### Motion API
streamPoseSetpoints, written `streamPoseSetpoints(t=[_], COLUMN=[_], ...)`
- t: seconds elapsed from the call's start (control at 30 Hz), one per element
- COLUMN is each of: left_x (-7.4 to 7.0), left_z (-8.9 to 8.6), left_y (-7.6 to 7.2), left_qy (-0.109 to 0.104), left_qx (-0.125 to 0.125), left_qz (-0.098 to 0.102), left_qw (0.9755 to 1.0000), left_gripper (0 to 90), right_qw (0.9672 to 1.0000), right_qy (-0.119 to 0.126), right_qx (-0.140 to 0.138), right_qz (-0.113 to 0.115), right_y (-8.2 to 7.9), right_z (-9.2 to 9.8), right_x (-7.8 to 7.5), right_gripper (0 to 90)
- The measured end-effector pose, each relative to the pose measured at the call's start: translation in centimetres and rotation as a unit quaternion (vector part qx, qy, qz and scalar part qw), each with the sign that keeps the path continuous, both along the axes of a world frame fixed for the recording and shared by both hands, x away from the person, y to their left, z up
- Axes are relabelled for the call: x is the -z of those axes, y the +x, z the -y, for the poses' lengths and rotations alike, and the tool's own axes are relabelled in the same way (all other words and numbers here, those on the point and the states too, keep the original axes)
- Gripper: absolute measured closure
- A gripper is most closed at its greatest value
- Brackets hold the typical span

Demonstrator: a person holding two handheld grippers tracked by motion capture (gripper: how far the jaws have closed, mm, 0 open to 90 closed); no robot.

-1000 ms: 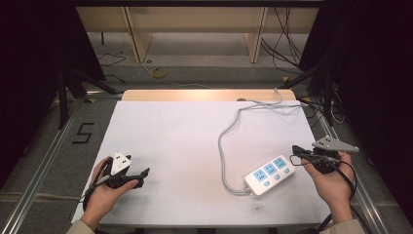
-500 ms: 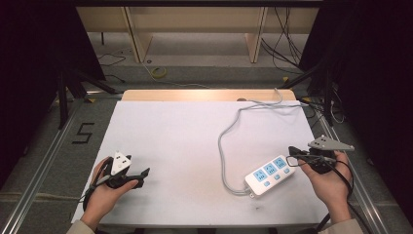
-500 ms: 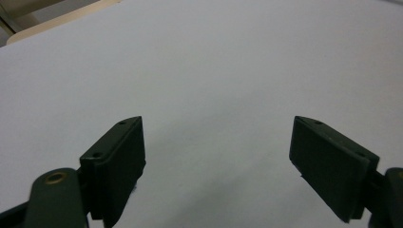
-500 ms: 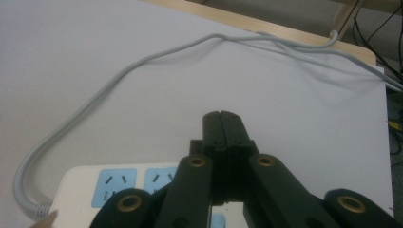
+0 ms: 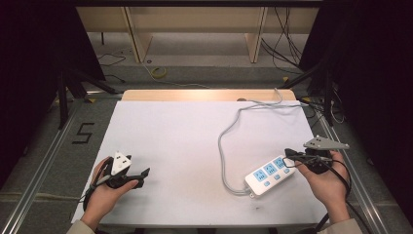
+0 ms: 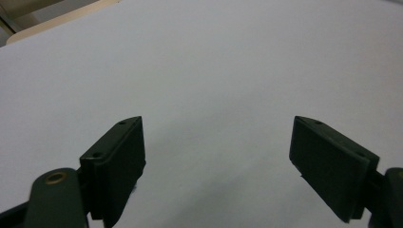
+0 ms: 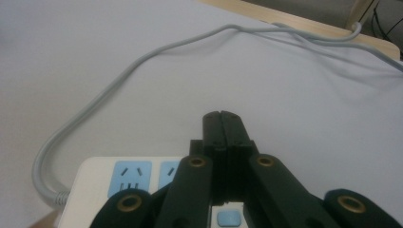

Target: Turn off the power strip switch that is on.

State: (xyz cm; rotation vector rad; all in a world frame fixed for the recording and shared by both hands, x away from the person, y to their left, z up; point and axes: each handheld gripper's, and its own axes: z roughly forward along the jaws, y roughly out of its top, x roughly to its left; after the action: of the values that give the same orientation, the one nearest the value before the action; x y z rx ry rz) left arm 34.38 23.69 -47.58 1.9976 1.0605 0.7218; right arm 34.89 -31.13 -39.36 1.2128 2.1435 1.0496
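A white power strip [image 5: 271, 175] with blue sockets is seen lying on the bench [image 5: 185, 136], close to its right edge and toward the near right corner. Its long axis runs diagonally, from the near-left end, where the grey cable [image 5: 229, 141] enters, up to the far-right end. The cable is looped back across the bench to the far right corner.

The right gripper [image 5: 290, 154] is held just above the strip's far-right end, with its jaws pressed together on nothing. In the right gripper view its tips [image 7: 223, 124] are seen pointing over the strip [image 7: 128, 180], a blue button [image 7: 228, 219] lying directly under the gripper body (whether the jaws touch the strip cannot be told).

The left gripper [image 5: 144, 174] is rested near the near left corner, well apart from the strip; in the left gripper view its jaws are spread wide over bare bench surface [image 6: 209, 71], nothing held between them.

The strip therefore lies directly beneath and to the near-left of the right gripper, which is judged by far the nearer. Any press or grasp would probably be made by it, with a short downward move along the strip's diagonal.
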Motion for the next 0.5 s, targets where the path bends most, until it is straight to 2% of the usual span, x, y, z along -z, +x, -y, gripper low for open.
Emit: streamPoseSetpoints(t=[0.5], left_x=[0.02], left_z=[0.02], left_y=[-0.01], left_qy=[0.002], left_qx=[0.0], left_qz=[-0.002], left_qw=[1.0], left_gripper=[19.1], right_qw=[0.9994], right_qy=[-0.011], right_qx=[-0.024], right_qz=[-0.022], right_y=[0.2], right_z=[-0.98], right_x=[0.14], right_gripper=[90.0])
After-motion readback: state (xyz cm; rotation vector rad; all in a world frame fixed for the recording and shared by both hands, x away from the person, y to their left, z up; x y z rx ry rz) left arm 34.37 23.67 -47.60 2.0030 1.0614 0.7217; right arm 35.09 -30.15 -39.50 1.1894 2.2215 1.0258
